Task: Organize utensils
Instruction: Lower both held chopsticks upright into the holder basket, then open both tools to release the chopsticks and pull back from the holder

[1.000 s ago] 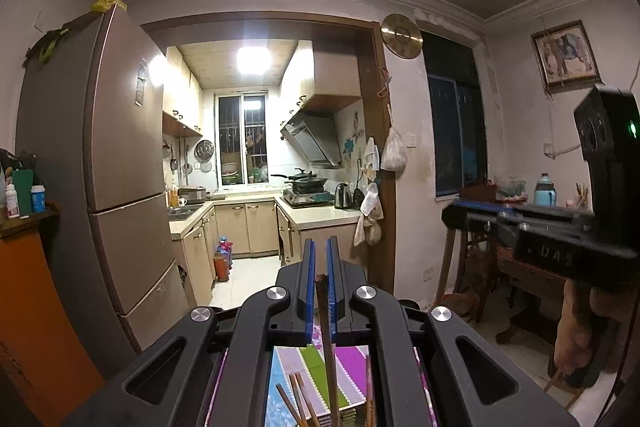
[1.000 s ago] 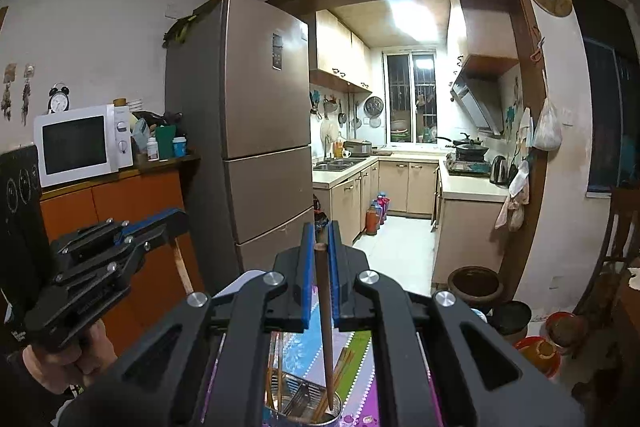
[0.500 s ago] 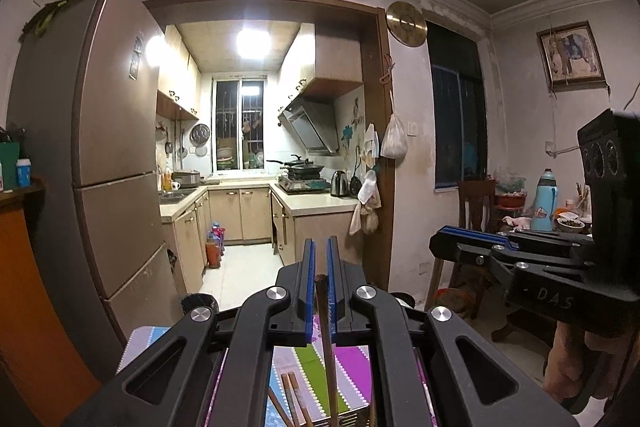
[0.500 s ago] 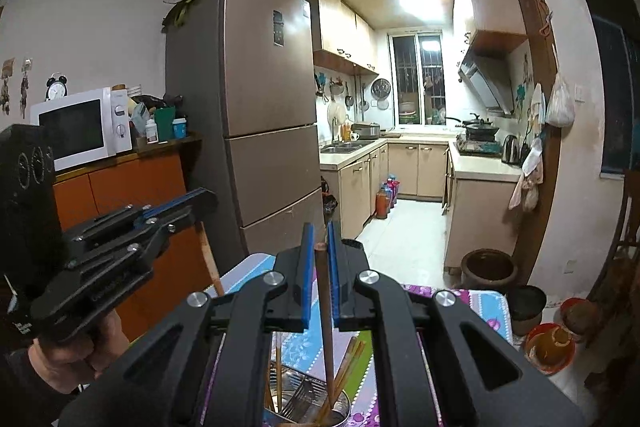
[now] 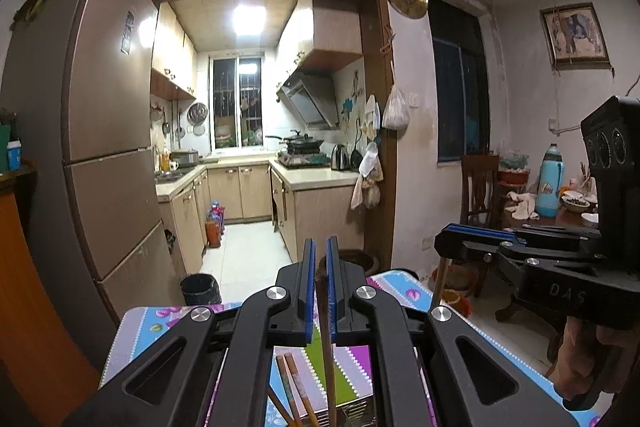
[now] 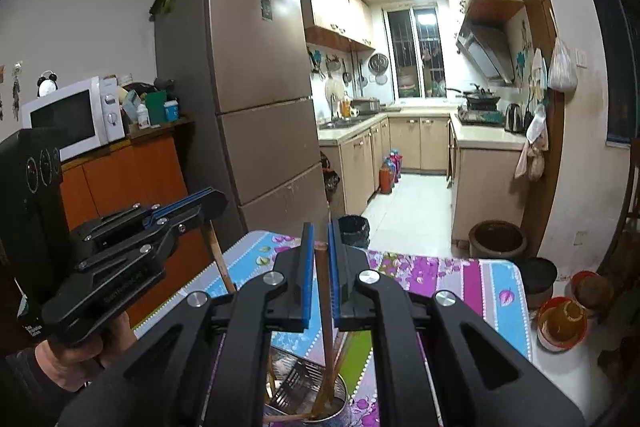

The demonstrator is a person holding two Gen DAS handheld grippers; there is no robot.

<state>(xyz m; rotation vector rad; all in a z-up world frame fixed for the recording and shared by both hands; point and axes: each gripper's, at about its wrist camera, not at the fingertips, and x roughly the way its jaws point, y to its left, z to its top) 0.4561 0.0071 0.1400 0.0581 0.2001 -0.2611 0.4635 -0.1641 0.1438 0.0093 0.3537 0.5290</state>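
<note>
Pinching one brown wooden chopstick (image 5: 325, 311) apiece — left tool (image 5: 319, 259) and right tool (image 6: 319, 243) both clamped.

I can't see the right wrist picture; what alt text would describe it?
Black right tongs grip a brown chopstick upright, its lower end in a metal holder on a floral table. The left tongs hold another; a kitchen lies behind.

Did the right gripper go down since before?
Yes. The right gripper, shut on a chopstick, dropped toward the metal holder; the fridge sits higher in its view.
</note>
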